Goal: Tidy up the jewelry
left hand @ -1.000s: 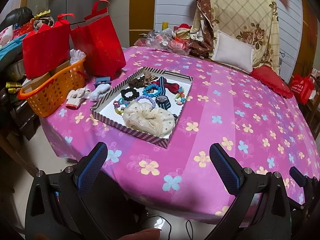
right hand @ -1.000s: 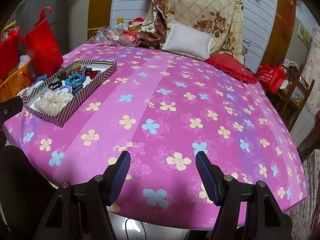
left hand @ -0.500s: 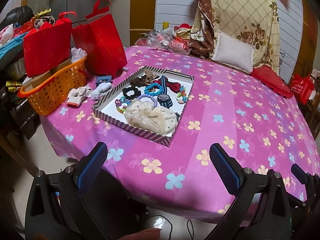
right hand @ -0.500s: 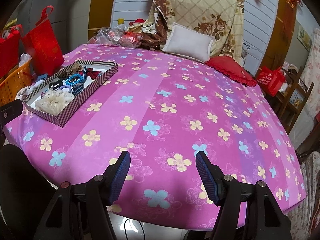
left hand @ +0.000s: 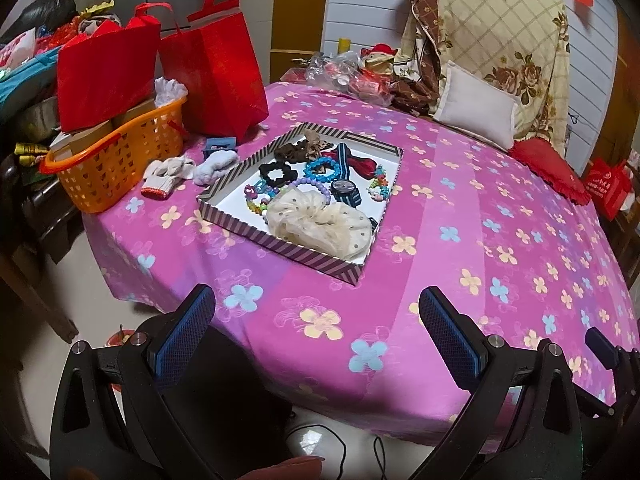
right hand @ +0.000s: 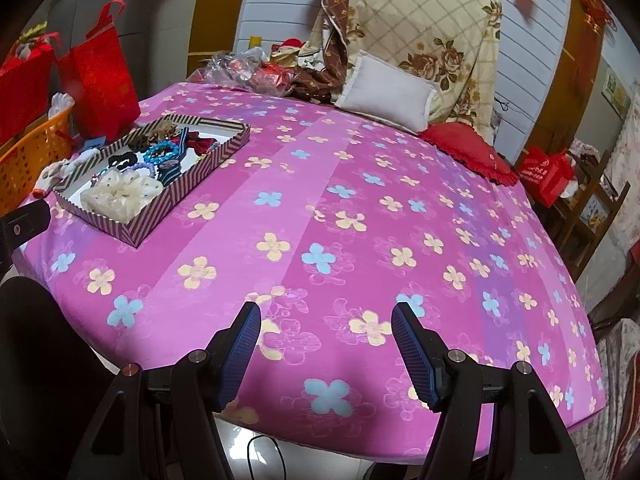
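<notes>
A striped shallow box (left hand: pixel 280 245) (right hand: pixel 160 208) sits on the pink flowered tablecloth at the left. It holds a cream dotted scrunchie (left hand: pixel 320 228) (right hand: pixel 122 194), a black scrunchie (left hand: pixel 274 172), a blue bead bracelet (left hand: pixel 322 170), a purple bead bracelet (left hand: pixel 316 188), a striped-band watch (left hand: pixel 345 189), a red bow (left hand: pixel 362 164) and colourful bead pieces. My left gripper (left hand: pixel 316 320) is open and empty, near the table's front edge, short of the box. My right gripper (right hand: pixel 326 336) is open and empty over the bare cloth, right of the box.
An orange basket (left hand: pixel 116 160), red gift bags (left hand: pixel 216 80), a glove (left hand: pixel 168 174) and a blue clip (left hand: pixel 218 146) crowd the left of the box. A white cushion (right hand: pixel 386 92), red cushion (right hand: pixel 468 156) and wrapped clutter (right hand: pixel 248 70) lie at the far edge.
Both grippers have crept forward and slightly up toward the table; the box sits a little nearer in both views. Both stay open and nothing on the table has moved.
</notes>
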The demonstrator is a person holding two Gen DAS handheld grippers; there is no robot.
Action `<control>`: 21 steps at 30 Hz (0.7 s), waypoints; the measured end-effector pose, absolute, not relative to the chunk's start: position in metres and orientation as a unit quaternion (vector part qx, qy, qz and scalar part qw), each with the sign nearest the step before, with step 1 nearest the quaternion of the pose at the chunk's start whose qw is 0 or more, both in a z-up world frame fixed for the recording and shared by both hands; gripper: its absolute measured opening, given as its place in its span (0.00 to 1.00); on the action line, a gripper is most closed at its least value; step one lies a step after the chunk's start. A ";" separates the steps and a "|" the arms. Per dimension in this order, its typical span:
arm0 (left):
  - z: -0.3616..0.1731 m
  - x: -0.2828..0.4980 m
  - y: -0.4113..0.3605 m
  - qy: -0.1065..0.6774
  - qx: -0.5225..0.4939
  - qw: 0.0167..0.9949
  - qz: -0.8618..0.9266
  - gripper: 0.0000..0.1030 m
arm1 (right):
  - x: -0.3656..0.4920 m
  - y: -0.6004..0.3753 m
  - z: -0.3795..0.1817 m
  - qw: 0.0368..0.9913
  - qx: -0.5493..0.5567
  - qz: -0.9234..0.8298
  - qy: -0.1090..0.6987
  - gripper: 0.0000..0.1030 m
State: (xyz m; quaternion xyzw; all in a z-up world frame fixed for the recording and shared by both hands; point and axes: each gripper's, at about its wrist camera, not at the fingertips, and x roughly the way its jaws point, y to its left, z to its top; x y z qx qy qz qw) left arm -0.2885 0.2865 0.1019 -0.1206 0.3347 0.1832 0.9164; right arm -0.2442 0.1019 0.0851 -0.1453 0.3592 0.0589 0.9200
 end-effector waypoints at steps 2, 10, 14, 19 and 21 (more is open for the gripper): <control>0.102 -0.289 0.287 0.334 -0.120 0.917 0.182 0.99 | -0.245 0.104 0.085 0.920 -0.148 0.061 0.359 0.64; 0.103 -0.291 0.287 0.326 -0.121 0.919 0.185 0.99 | -0.246 0.108 0.086 0.921 -0.150 0.062 0.355 0.64; 0.103 -0.291 0.285 0.328 -0.118 0.919 0.185 0.99 | -0.246 0.108 0.086 0.921 -0.151 0.061 0.354 0.64; 0.104 -0.291 0.283 0.329 -0.116 0.920 0.180 0.99 | -0.246 0.107 0.085 0.921 -0.151 0.058 0.353 0.64; 0.104 -0.290 0.282 0.329 -0.118 0.920 0.179 0.99 | -0.248 0.106 0.087 0.925 -0.149 0.055 0.346 0.64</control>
